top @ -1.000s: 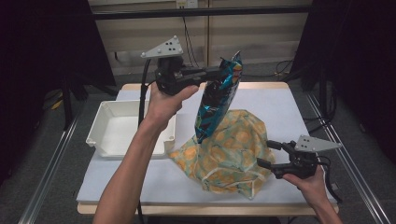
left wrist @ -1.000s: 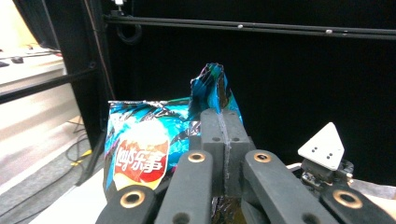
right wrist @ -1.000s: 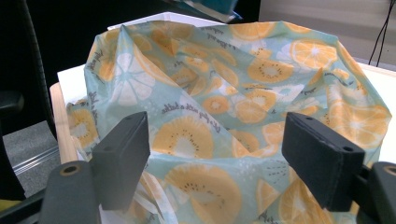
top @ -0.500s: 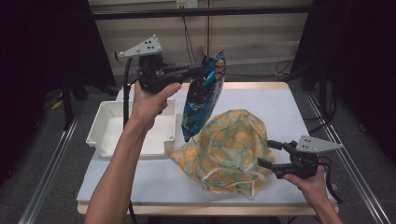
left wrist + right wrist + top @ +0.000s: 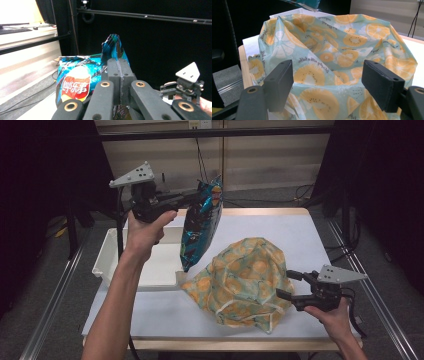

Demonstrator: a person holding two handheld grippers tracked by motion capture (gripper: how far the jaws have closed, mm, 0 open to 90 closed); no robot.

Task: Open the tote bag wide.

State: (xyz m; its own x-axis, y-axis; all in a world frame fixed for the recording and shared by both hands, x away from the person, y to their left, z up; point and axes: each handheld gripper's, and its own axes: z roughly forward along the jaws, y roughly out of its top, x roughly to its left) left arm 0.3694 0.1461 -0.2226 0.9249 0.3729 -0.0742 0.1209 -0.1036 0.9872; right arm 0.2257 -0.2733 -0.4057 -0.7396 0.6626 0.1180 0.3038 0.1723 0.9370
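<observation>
So the left gripper [image 5: 192, 196] is pinching one chip bag [image 5: 201, 227] by its crimped top edge, fingers [image 5: 119, 75] clamped tight on the foil, and the bag is dangling in the air over the near corner of the white tray [image 5: 112, 255], just left of the fabric bag [image 5: 245, 285]. Holding it by the top seam makes sense to me: the bag hangs straight down and its bottom end is pointing at whatever it's going to be lowered into. My guess is it's heading for the tray, since that's what it's hanging over.

The right gripper [image 5: 289, 285] is sitting low at the right side of the fabric bag, fingers [image 5: 279, 83] spread wide with the orange-print cloth bunched in front of them and nothing squeezed between them. Looks to me like it's parked there to steady the cloth or grab it if it slumps, but it isn't gripping anything right now.

Count-wise: one chip bag, one drawstring fabric bag, one white tray, two grippers, all on the one bench [image 5: 280, 227] with its white cover.
</observation>
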